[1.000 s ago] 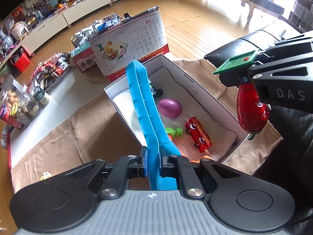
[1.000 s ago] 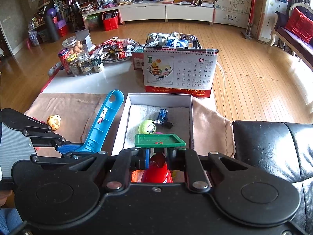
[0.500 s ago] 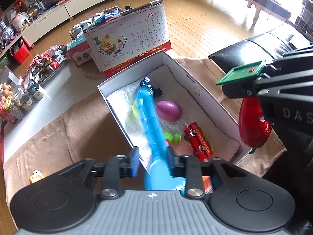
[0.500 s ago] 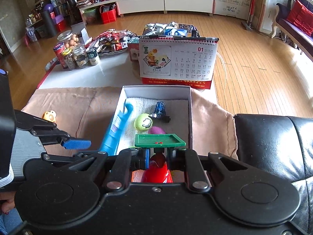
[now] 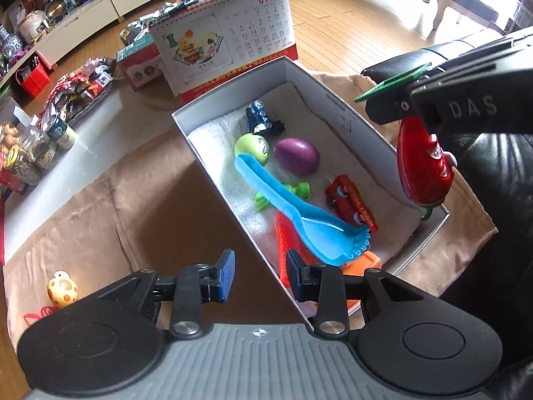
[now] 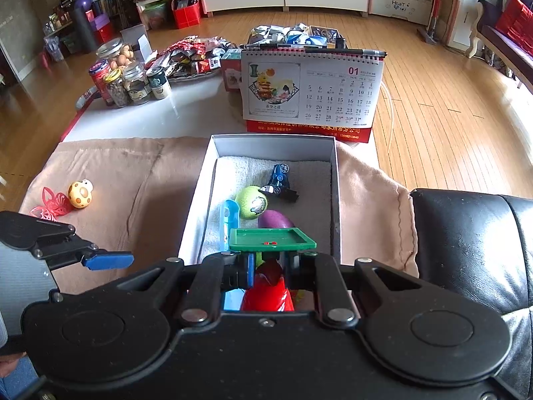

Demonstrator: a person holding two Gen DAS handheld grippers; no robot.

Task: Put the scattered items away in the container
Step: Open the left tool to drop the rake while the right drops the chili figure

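"DAS" is read on the right gripper [image 5: 396, 106], clamped on a red toy [image 5: 423, 170] above the box [image 5: 359, 123]; "01" heads the calendar [image 6: 313, 90] behind. The left gripper [image 5: 260, 275] is seen parted and empty, the blue rake [image 5: 299, 213] lying inside the box. A spotted egg [image 6: 80, 194] is left on the cloth [image 6: 133, 180].

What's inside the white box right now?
Inside the white box, on a towel: blue rake, green ball, purple egg, red train car, small blue car, a green toy and orange piece partly covered by the rake.
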